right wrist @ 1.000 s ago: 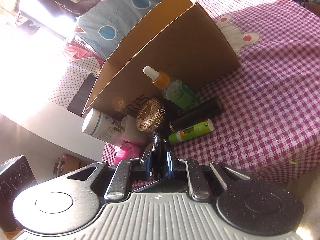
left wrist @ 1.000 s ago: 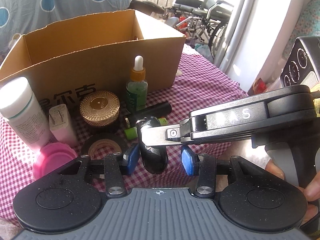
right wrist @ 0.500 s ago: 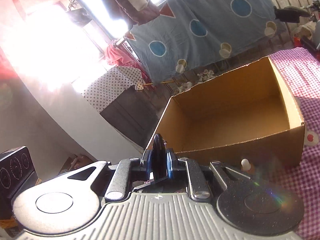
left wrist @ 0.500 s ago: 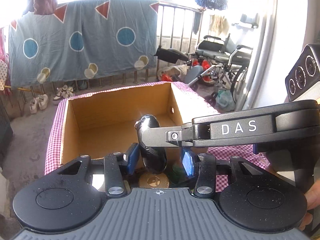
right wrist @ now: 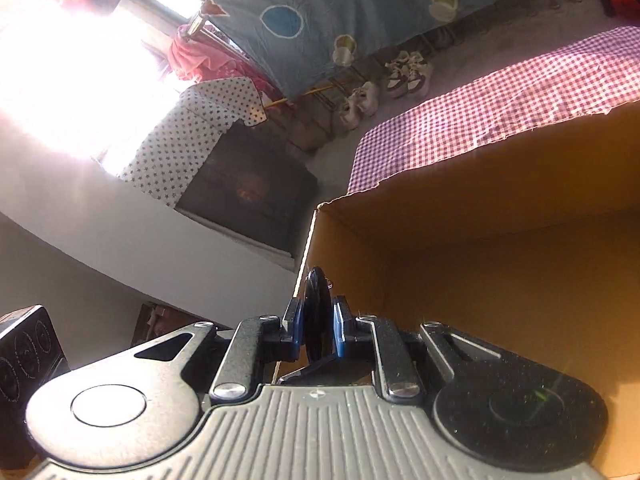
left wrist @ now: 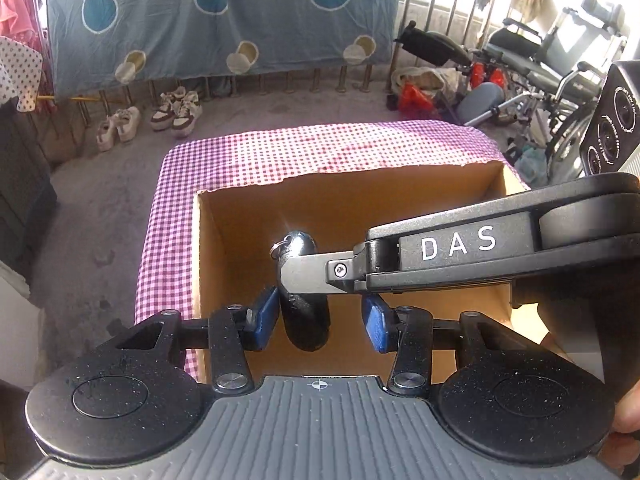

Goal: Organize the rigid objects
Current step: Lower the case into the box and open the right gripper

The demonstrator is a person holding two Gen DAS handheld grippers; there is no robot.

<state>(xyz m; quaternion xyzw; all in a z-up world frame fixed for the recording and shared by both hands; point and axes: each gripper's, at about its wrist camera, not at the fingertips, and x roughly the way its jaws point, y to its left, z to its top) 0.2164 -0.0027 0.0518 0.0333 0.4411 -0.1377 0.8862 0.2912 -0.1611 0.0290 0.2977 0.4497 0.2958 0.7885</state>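
Black, glossy and oval: one key fob (left wrist: 306, 312) with a metal ring, hanging mid-frame in the left wrist view over one open cardboard box (left wrist: 400, 196), clamped by the right gripper (left wrist: 304, 276) reaching in from the right. Left gripper (left wrist: 320, 322) spread wide, both blue pads (left wrist: 264, 316) apart from the fob. Purple checked tablecloth (left wrist: 320, 148) beneath the box; grey concrete floor, two pairs of shoes (left wrist: 152, 116), blue spotted sheet (left wrist: 220, 12), one wheelchair (left wrist: 560, 60) upper right

From the right wrist view, same fob (right wrist: 318, 312) edge-on, pinched between two pads (right wrist: 294, 330) of the right gripper (right wrist: 318, 330) at lower centre, by the box's (right wrist: 500, 240) left corner; checked cloth (right wrist: 500, 96) upper right, glaring window upper left
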